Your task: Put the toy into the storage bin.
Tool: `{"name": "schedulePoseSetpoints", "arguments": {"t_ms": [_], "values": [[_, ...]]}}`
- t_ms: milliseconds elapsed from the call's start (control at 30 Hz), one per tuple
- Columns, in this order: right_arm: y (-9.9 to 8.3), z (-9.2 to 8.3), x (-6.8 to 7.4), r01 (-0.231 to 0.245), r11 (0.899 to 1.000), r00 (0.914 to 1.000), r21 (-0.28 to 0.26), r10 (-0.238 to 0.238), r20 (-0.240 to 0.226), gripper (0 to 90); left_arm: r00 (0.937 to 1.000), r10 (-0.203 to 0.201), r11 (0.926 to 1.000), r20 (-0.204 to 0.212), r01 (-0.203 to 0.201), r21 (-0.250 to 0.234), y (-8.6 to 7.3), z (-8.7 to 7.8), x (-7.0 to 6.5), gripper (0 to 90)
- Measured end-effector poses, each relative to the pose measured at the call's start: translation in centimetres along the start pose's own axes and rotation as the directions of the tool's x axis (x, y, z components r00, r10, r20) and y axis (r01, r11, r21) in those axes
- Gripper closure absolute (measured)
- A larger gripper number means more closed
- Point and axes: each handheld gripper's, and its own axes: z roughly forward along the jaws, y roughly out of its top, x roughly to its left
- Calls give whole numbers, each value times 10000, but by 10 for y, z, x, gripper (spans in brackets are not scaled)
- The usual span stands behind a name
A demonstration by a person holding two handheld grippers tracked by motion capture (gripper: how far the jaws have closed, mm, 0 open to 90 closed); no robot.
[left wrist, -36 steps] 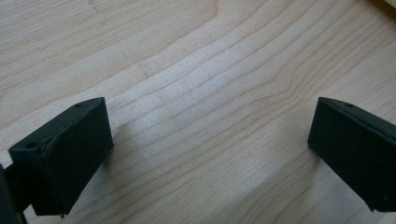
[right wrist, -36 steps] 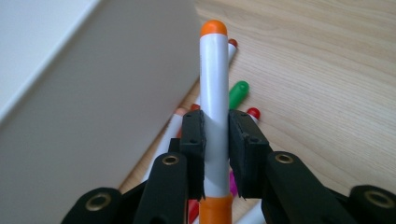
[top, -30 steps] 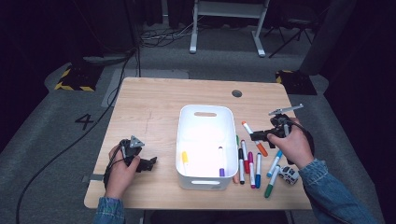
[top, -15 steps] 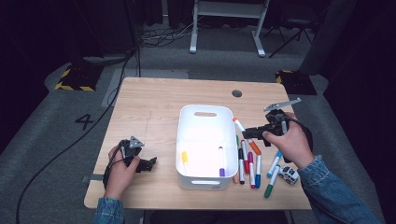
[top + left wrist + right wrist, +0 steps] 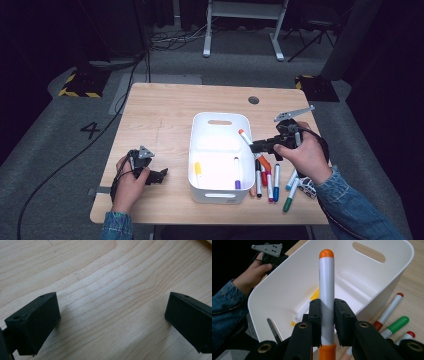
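Observation:
An orange-capped white marker (image 5: 326, 277) is pinched across its barrel by my right gripper (image 5: 327, 307), which is shut on it. In the high view this marker (image 5: 246, 136) hangs tilted over the right rim of the white bin (image 5: 218, 192), with the right gripper (image 5: 255, 146) just right of the rim. A yellow marker (image 5: 198, 168) and a purple marker (image 5: 237, 175) lie inside the bin. My left gripper (image 5: 159, 176) rests on the table left of the bin; its jaws stand wide apart over bare wood (image 5: 112, 312), holding nothing.
Several loose markers (image 5: 270, 182) in red, blue, green and orange lie on the wooden table (image 5: 160, 115) between the bin and the person's right forearm. A small dark hole (image 5: 253, 100) sits in the tabletop behind the bin. Dark floor surrounds the table.
The right gripper has carried the orange marker left and upward, from over the loose markers to the bin's right rim. The left hand has stayed still.

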Motion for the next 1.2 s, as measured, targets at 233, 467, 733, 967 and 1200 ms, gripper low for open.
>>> {"name": "schedulePoseSetpoints", "arguments": {"t_ms": [233, 467, 733, 967, 1200], "values": [[4, 7, 12, 209, 9998, 9990, -31, -210, -389, 766, 10000, -2, 10000, 16, 2, 1, 0, 0, 0, 1], [6, 14, 25, 443, 9990, 9960, -82, -448, -768, 766, 10000, -4, 10000, 30, 4, -5, 0, 0, 0, 1], [7, 25, 34, 571, 9983, 9932, -71, -576, -1009, 766, 10000, -7, 10000, 16, 7, -2, 0, 0, 0, 1], [5, 35, 36, 628, 9979, 9915, 148, -607, -1154, 766, 10000, 4, 10000, -5, -4, 3, 0, 0, 0, 1], [-2, 44, 35, 734, 9959, 9911, 537, -669, -1148, 767, 10000, 0, 10000, 0, 0, 2, 0, 0, 0, 1]]}}
